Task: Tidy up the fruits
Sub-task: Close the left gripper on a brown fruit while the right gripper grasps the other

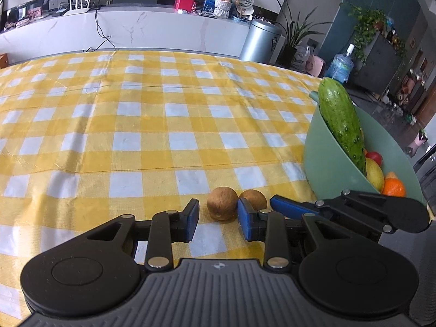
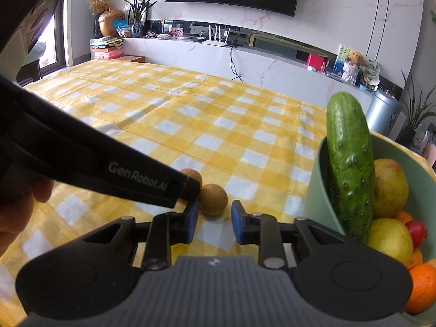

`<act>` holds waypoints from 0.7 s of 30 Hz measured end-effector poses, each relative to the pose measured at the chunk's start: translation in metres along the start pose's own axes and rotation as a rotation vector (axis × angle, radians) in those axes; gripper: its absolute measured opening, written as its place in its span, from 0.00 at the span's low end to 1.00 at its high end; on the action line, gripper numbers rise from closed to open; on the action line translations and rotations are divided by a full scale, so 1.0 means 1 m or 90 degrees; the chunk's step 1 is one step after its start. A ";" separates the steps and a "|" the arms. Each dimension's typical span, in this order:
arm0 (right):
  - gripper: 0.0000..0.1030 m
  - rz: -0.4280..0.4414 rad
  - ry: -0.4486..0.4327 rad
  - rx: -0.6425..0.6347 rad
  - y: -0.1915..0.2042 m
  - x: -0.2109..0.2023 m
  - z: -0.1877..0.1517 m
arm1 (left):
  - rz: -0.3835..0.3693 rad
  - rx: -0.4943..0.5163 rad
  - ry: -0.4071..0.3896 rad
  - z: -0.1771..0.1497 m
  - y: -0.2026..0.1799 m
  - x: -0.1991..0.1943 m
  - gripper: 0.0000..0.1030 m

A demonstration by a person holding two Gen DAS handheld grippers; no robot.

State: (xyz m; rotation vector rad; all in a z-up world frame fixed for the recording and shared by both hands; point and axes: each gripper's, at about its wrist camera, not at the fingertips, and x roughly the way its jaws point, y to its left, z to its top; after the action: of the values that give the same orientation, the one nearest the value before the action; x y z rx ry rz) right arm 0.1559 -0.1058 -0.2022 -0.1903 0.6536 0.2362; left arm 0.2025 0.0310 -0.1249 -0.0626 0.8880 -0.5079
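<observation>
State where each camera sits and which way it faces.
Left wrist: on the left gripper, facing forward and down across the yellow-checked tablecloth at two round brown fruits; its fingers and the right gripper's blue pad show.
Right wrist: on the right gripper, aimed likewise; the left gripper's black body and a hand show.
Shared: the fruits, green plastic bowl, bumpy green cucumber.

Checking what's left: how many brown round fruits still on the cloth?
2, side by side on the tablecloth: left brown fruit between the left gripper fingers, right brown fruit just beyond the right gripper.
</observation>
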 end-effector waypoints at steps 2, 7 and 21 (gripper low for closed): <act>0.21 0.006 -0.002 0.002 0.000 0.002 -0.001 | -0.008 -0.011 -0.004 0.000 0.003 0.000 0.36; 0.21 0.001 -0.008 -0.008 0.002 0.005 -0.004 | -0.021 -0.033 -0.011 0.003 0.008 0.003 0.36; 0.22 -0.011 -0.017 -0.027 0.007 0.007 -0.006 | 0.018 -0.060 -0.014 0.005 0.012 -0.006 0.26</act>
State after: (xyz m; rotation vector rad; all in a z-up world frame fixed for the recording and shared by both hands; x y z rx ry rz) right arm 0.1559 -0.0999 -0.2122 -0.2327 0.6206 0.2357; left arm 0.2079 0.0439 -0.1203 -0.1406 0.8897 -0.4380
